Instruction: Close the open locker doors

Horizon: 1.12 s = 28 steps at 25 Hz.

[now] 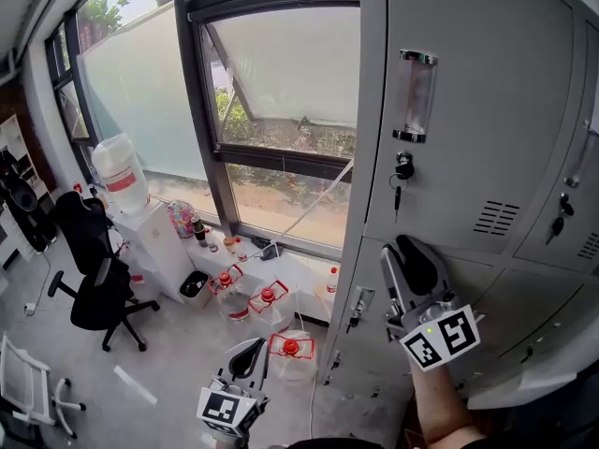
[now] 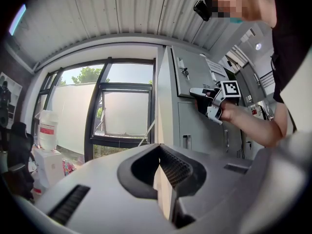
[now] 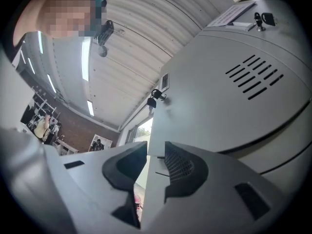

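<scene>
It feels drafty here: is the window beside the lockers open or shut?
Open: the window sash sits tilted in its frame, with plants showing through the gap beneath it.

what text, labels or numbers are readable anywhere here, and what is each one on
No text here can be read.
Red label on the large white water jug: too small to read.
Clear plastic label holder on the grey metal locker door: no readable print.
White paper sheet on the locker top: print too blurred.
Dark wall poster: too small.
Black-and-white marker cubes: square patterns only, no letters.
</scene>
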Motion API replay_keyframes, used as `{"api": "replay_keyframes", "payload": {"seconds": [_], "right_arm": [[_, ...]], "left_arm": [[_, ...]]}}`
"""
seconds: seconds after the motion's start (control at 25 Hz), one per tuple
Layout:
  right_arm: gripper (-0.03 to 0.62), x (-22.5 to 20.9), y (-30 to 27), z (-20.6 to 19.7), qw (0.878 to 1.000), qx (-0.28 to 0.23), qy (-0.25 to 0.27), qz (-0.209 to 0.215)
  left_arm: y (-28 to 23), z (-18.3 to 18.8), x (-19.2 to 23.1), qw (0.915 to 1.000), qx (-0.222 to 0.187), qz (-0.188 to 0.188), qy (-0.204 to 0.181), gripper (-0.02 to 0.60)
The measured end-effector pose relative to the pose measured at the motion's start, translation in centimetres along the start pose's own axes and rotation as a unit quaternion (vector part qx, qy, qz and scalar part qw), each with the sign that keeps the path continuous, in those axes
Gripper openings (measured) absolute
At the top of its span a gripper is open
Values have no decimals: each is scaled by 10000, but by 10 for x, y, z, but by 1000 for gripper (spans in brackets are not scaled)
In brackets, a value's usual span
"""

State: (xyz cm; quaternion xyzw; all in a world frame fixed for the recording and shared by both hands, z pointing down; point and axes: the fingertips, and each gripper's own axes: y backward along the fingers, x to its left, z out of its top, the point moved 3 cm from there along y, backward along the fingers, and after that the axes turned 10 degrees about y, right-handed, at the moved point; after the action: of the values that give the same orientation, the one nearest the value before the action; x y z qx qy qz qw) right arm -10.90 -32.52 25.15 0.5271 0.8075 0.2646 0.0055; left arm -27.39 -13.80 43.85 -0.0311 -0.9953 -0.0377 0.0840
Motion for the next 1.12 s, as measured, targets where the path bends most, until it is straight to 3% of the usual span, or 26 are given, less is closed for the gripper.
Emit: {"api": "replay_keyframes", "payload": {"seconds": [0.68,1.12], "right_arm": [[104,-16,-11,-3,9985,-18,-466,-291],[104,-4,5,2,9987,68,-434,-274]], "left_arm": [[10,-4,9,9997,-23,258,37,9],[10,-6,4,10000,-3,0,91,9]]}}
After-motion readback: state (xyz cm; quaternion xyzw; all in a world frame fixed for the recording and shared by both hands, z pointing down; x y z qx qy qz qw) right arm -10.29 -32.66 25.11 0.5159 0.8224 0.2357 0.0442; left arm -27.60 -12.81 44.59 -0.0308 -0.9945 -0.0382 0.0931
